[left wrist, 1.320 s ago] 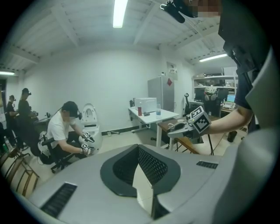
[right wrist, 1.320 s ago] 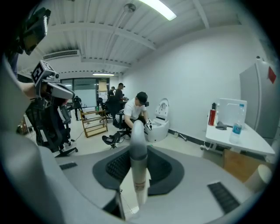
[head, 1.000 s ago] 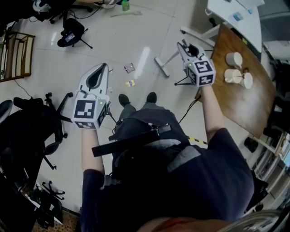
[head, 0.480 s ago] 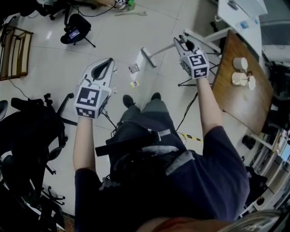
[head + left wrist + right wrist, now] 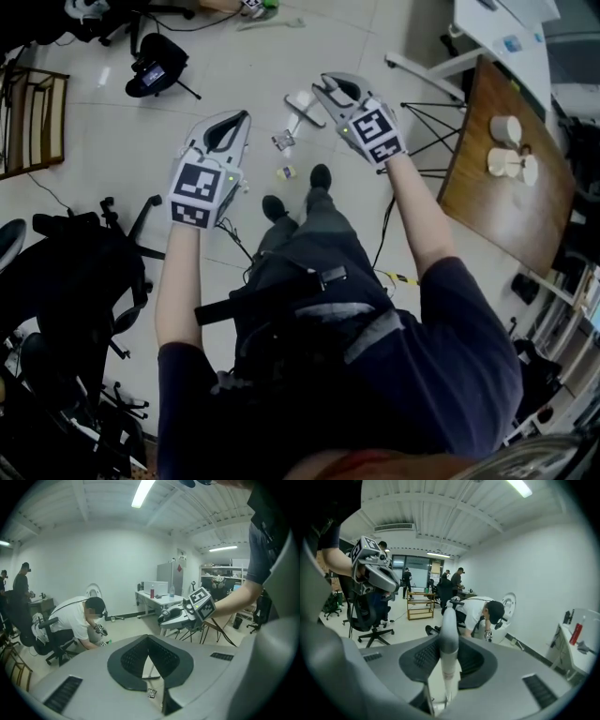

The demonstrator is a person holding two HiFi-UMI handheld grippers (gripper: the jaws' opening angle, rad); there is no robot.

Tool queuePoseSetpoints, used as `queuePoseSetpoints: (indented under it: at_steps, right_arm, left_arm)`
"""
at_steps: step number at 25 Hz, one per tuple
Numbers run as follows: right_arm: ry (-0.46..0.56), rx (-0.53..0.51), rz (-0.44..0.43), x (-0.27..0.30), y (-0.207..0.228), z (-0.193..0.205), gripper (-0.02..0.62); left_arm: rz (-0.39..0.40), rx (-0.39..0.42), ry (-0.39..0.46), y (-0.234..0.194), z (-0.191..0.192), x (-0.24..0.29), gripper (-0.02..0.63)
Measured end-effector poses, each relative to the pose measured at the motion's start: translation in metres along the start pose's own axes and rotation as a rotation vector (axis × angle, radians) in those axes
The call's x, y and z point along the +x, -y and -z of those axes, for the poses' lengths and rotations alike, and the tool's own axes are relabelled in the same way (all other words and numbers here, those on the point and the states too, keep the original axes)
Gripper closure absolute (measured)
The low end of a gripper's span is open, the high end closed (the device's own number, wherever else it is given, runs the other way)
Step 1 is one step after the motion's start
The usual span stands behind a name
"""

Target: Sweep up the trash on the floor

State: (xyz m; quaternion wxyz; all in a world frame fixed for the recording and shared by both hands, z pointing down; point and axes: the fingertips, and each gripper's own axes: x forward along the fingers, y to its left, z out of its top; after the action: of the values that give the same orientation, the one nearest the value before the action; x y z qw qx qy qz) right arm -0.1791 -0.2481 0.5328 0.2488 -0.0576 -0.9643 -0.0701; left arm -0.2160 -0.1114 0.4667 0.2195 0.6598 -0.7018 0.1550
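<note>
My right gripper (image 5: 330,90) is shut on the white handle (image 5: 450,666) of a long sweeper. The sweeper's head (image 5: 302,105) rests on the pale floor just ahead of it. Two bits of trash lie beside that head: a small dark wrapper (image 5: 284,141) and a yellowish scrap (image 5: 286,172). To their left hovers my left gripper (image 5: 228,131), shut with nothing in it. The left gripper view shows the wrapper (image 5: 151,693) on the floor below the closed jaws (image 5: 148,640), and the right gripper (image 5: 180,616) off to the right.
A brown table (image 5: 487,202) with paper cups (image 5: 507,129) stands on the right, and a black tripod (image 5: 424,120) beside it. Office chairs (image 5: 80,272) crowd the left. A person (image 5: 77,620) crouches on the floor further off. A white desk (image 5: 506,33) is at the far right.
My right gripper has swung left across the floor with the sweeper, away from the brown table. The left gripper has moved forward, towards the trash. Both now flank the wrapper.
</note>
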Motion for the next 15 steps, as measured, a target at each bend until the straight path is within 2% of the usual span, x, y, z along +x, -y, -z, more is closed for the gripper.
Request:
queuePoseSetpoints:
  at_steps: [3, 7, 9, 11, 15]
  right_arm:
    - [-0.001, 0.017, -0.073, -0.001, -0.004, 0.001, 0.482]
    - [-0.003, 0.031, -0.170, -0.003, -0.006, 0.003, 0.480]
    - [0.000, 0.032, -0.197, -0.003, -0.003, 0.004, 0.480]
    - [0.007, 0.045, -0.199, -0.004, 0.005, 0.004, 0.480]
    - [0.014, 0.071, -0.217, -0.010, 0.015, 0.007, 0.480]
  left_arm:
    - [0.085, 0.026, -0.027, 0.014, 0.001, 0.023, 0.604]
    - [0.119, 0.127, -0.139, 0.031, 0.012, 0.071, 0.597]
    - [0.154, 0.157, -0.190, 0.044, 0.017, 0.097, 0.478]
    - [0.194, 0.181, -0.221, 0.058, 0.020, 0.123, 0.413]
    - [0.193, 0.292, -0.246, 0.075, 0.022, 0.172, 0.403]
